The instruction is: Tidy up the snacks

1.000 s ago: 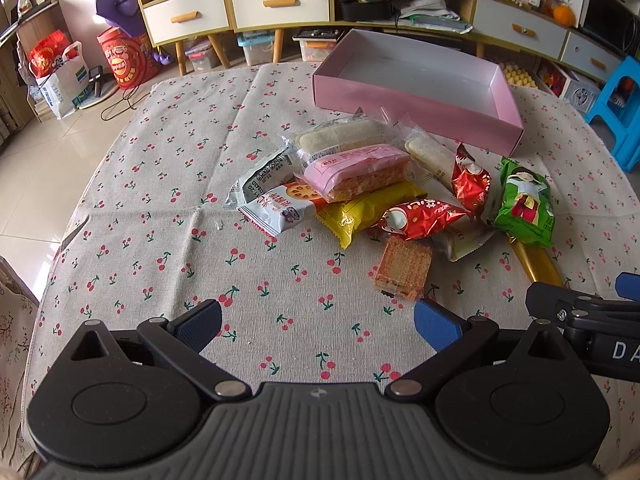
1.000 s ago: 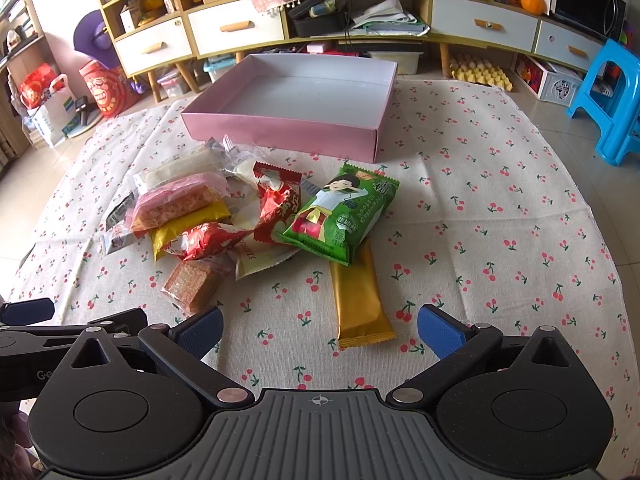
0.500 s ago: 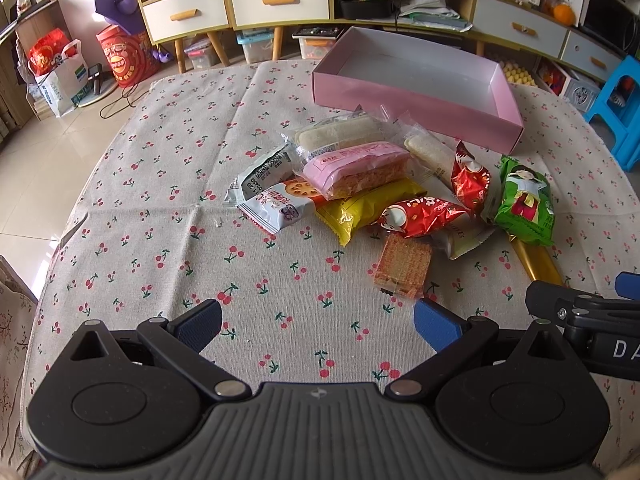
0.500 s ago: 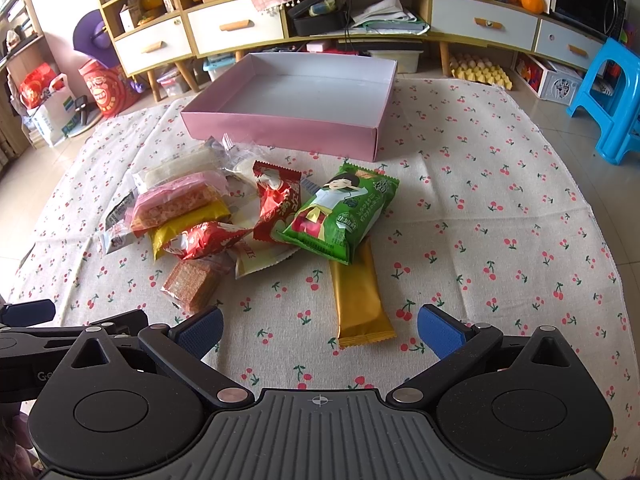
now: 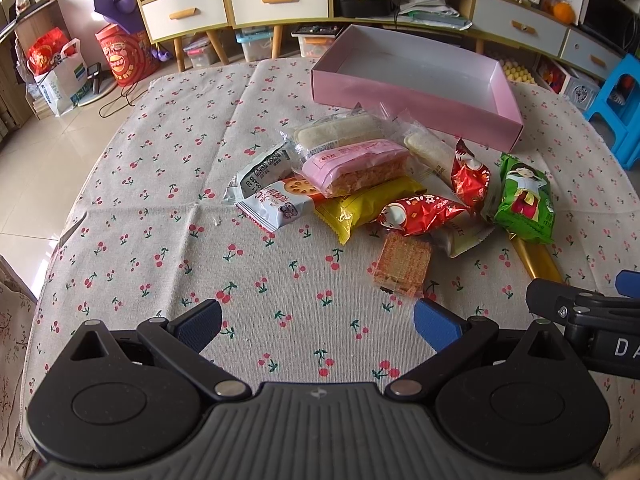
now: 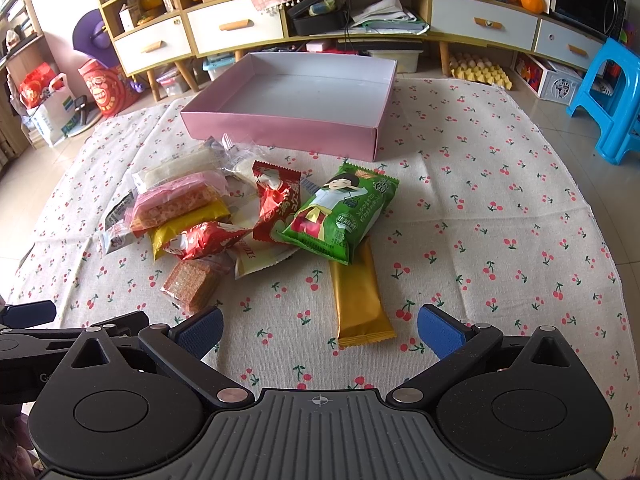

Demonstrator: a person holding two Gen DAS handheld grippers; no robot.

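A pile of wrapped snacks lies mid-table: a green packet (image 6: pixel 340 216), a gold bar (image 6: pixel 360 300), red packets (image 6: pixel 276 200), a pink pack (image 5: pixel 356 166), a yellow pack (image 5: pixel 368 206) and an orange wafer (image 5: pixel 402 262). An empty pink box (image 6: pixel 288 130) stands behind them, also in the left wrist view (image 5: pixel 416 98). My left gripper (image 5: pixel 318 326) is open and empty, short of the wafer. My right gripper (image 6: pixel 320 328) is open and empty, with the gold bar's near end between its fingers' line.
The table carries a cherry-print cloth (image 6: pixel 500 220). Drawers and shelves (image 6: pixel 240 28) line the back wall. A blue stool (image 6: pixel 612 100) stands at the right, bags (image 5: pixel 60 76) on the floor at the left.
Both grippers have shifted only slightly; the snacks and the box have not moved.
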